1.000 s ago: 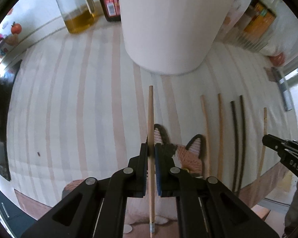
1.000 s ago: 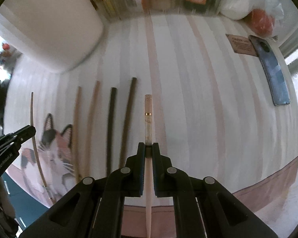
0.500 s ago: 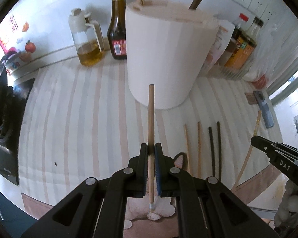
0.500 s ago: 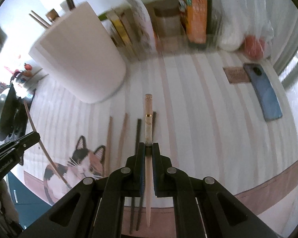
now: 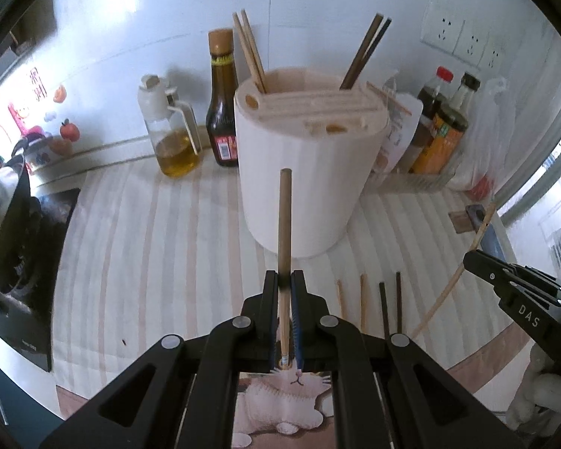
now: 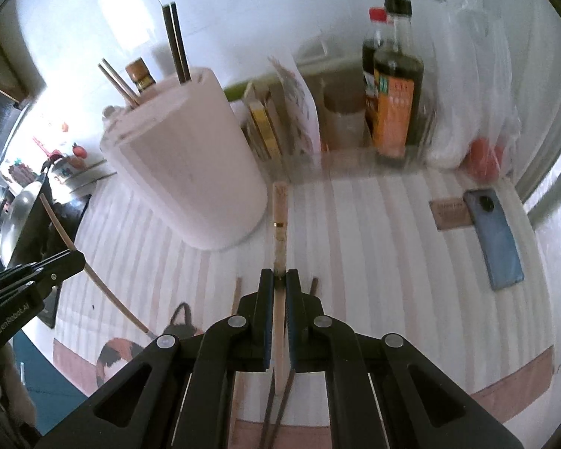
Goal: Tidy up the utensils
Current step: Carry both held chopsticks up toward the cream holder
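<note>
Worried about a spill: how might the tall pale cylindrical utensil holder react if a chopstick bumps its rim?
The pale cylindrical utensil holder looks wide-based, so probably stable. The four chopsticks standing inside would likely rattle.

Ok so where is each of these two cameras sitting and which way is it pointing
Left wrist: rides the left claw, looking forward and down at the white utensil holder; its own fingers pinch a wooden chopstick, and the right claw shows at the right edge.
Right wrist: rides the right claw, facing the counter and bottles, pinching a pale chopstick; the left claw shows at left.
Shared: the holder, striped mat and both claws.
</note>
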